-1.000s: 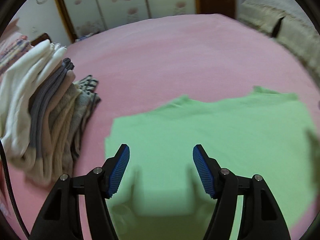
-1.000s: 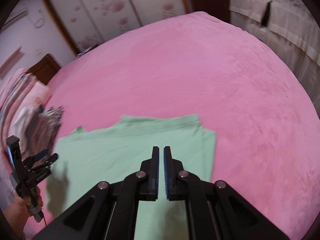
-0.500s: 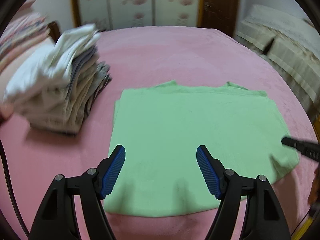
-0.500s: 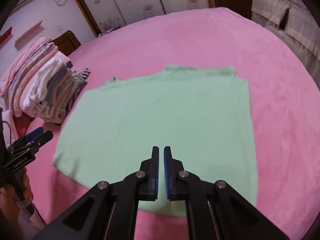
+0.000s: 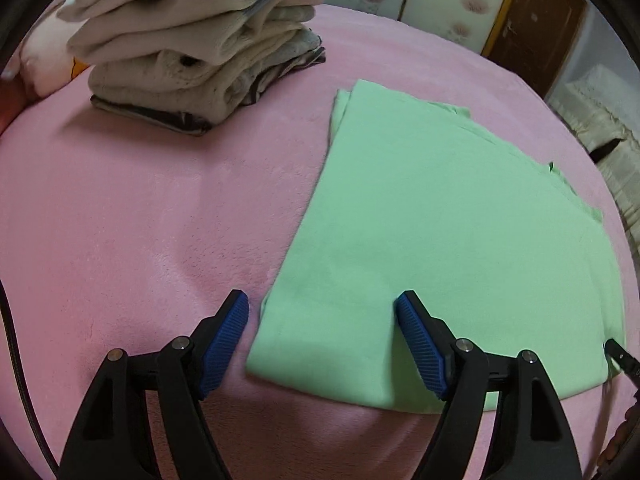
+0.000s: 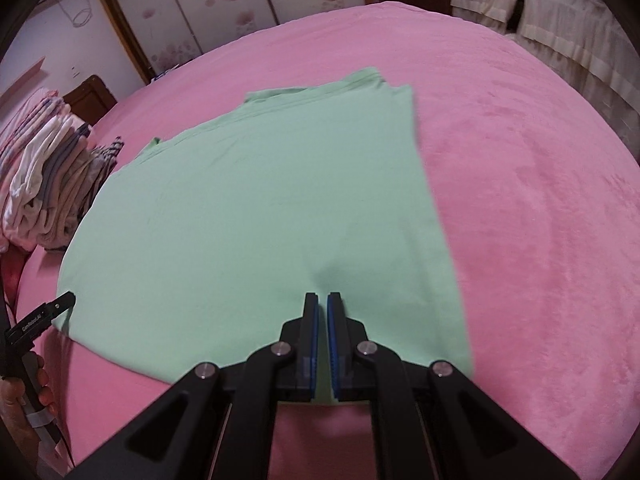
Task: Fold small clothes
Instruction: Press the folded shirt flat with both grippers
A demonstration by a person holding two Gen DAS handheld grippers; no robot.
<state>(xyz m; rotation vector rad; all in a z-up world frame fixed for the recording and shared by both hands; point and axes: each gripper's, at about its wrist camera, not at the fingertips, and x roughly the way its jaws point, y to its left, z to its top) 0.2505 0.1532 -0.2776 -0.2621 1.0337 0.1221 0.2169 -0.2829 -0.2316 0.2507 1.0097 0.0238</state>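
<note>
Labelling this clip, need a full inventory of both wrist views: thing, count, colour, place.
green garment: 1, light green, lying flat on the bed, already folded to a rough rectangle
stack of folded clothes: 1 stack, white, beige, grey and striped pieces, on the bed to the left of the garment
pink blanket: 1, pink, covers the bed
sliding wardrobe doors: white with pink flowers, far wall
wooden door: 1, dark brown, far right in the left view
cream ruffled cover: 1, cream, far right
left gripper: black, blue pads, open, over the garment's near left corner
right gripper: black, blue pads, shut, over the garment's near edge
hand: 1, holding the left gripper's handle
</note>
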